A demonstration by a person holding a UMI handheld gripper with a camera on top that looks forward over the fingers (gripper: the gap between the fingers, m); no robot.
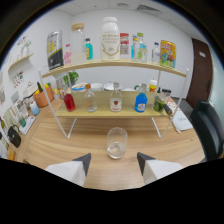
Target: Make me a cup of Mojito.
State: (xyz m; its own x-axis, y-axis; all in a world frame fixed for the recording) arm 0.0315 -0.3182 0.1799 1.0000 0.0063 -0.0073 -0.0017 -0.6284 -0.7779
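Tongs (pixel 114 161) point forward over a wooden desk (pixel 60 142), their 2 white fingers spread wide with nothing held. Just ahead of them, centred on the gap but beyond the fingertips, a clear drinking glass (pixel 116 142) stands upright on the desk. It looks nearly empty, perhaps with a trace of liquid at the bottom.

Beyond the glass stands a 2-level wooden shelf (pixel 115 64) on thin white legs. Its lower level carries a row of small bottles: a bottle of red liquid (pixel 69 101), a clear bottle (pixel 90 99), a clear bottle with a red label (pixel 115 98), and a bottle of blue liquid (pixel 141 101). The upper level holds taller containers, among them a large white-labelled jar (pixel 110 38) at the centre.

Risks, as a judgement: the glass is smooth and light, so an off-centre approach could knock it over or push it toward the shelf legs. Bottles sit close together, so reaching for 1 could tip a neighbour. Choosing the wrong bottle is also likely.

Writing on every label is too small to read; no brand can be made out.
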